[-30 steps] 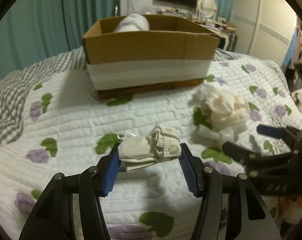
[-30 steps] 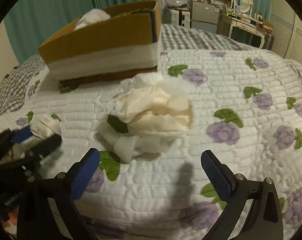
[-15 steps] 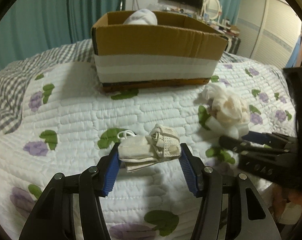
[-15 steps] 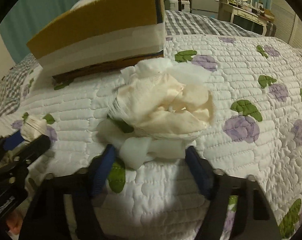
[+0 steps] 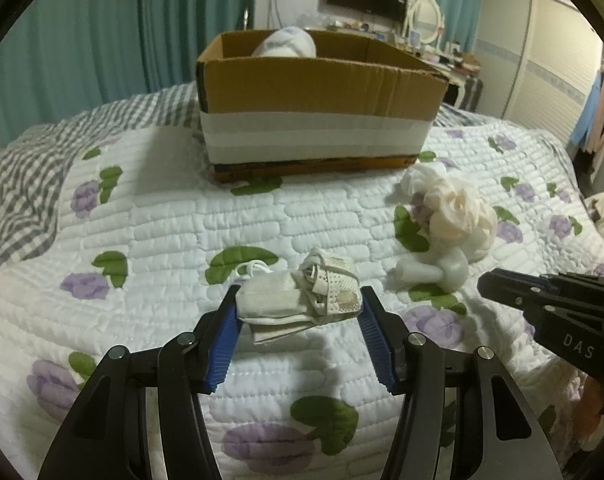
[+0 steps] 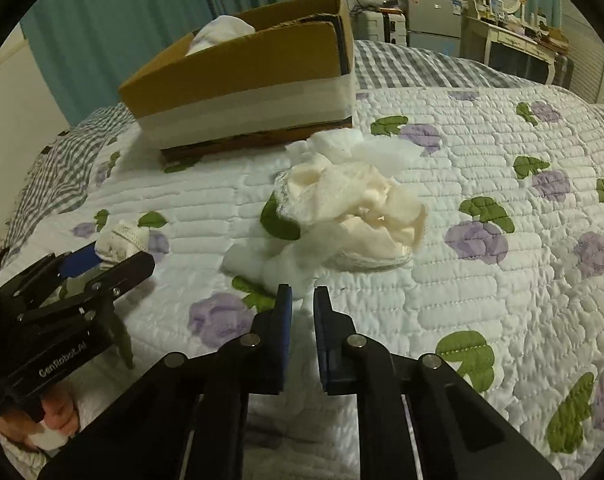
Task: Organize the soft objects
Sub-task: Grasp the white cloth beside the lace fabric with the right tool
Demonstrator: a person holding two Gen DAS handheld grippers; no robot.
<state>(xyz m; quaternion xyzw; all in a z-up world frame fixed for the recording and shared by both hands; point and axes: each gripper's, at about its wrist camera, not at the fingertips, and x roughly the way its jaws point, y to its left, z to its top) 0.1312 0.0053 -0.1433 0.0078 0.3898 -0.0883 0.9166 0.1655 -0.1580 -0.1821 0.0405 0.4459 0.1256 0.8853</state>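
Note:
My left gripper (image 5: 300,300) is shut on a folded off-white cloth bundle (image 5: 298,300) and holds it above the quilt; the bundle also shows in the right wrist view (image 6: 120,240). A crumpled cream and white cloth pile (image 6: 342,208) lies on the quilt, also in the left wrist view (image 5: 446,224). My right gripper (image 6: 302,296) has its jaws nearly together, just short of the pile's near white edge, with nothing clearly between them. An open cardboard box (image 5: 318,108) with a white band stands behind, a white soft item (image 5: 286,42) inside it.
The bed has a white quilt (image 6: 482,300) with purple flowers and green leaves. A grey checked blanket (image 5: 18,184) lies at the left. Teal curtains, a dresser with a mirror and a wall TV stand behind the bed.
My right gripper's jaws have closed from wide open to nearly together and pulled back slightly from the cloth pile. My left gripper keeps its hold on the bundle and has moved closer to the box.

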